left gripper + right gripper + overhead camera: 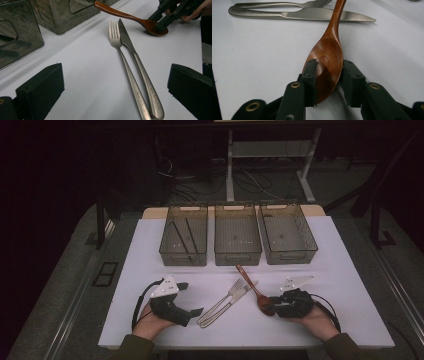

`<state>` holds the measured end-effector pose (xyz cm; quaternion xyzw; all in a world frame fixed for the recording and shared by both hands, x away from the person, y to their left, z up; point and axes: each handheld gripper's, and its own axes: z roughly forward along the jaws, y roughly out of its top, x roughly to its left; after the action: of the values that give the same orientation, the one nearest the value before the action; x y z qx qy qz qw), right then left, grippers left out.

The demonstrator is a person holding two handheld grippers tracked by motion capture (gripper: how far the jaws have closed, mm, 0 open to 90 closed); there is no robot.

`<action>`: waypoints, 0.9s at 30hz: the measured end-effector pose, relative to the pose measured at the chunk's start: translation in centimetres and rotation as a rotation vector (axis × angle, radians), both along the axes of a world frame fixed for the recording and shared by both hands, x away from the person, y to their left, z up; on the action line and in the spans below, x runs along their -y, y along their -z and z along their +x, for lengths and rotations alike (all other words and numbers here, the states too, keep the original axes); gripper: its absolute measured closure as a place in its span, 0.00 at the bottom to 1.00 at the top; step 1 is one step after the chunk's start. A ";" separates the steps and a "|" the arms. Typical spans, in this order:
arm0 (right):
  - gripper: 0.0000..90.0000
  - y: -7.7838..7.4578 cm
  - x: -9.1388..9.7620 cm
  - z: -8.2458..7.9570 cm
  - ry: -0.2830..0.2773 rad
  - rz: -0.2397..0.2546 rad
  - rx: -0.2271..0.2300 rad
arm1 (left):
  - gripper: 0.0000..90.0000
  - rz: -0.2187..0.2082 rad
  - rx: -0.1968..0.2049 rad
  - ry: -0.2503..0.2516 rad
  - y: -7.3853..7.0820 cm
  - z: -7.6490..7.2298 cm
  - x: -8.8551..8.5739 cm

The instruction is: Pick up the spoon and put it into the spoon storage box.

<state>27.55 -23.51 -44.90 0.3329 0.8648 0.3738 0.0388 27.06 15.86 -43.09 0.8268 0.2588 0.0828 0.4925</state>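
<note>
The wooden spoon (329, 60) lies on the white table (150, 245), just beside the knife (235, 300) on its right, with its bowl toward the person and its handle slanting over the knife's tip toward the middle of the 3 bins (237, 241). The right gripper (329, 75) has its jaws against both sides of the spoon's bowl, pads touching the rim, so it is gripping the spoon there. Being wood, the spoon is likely light and stiff, but its lacquered surface looks smooth and the bowl tapers, so a pinch there may slide off; the neck above the bowl would give a surer hold. The left gripper (112, 87) rests with its jaws wide apart and nothing in them, aimed along the knife and the fork (125, 67), which lies touching the knife's left side.
</note>
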 end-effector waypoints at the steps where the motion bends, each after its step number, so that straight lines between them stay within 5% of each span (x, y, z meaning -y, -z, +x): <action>1: 0.75 0.0 0.0 0.0 0.000 0.000 0.002 | 0.00 0.000 0.000 0.000 0.0 0.0 0.0; 16: 0.94 -0.7 -0.1 -0.4 -0.022 0.057 0.015 | 0.00 -0.001 0.001 -0.001 0.0 0.0 0.0; 27: 0.94 -1.1 0.0 -0.3 -0.010 0.046 0.019 | 0.00 0.000 0.002 0.002 0.0 0.1 -0.1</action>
<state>27.23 -23.52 -43.80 0.3257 0.8573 0.3969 0.0376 27.20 15.98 -43.07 0.8269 0.2573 0.0832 0.4930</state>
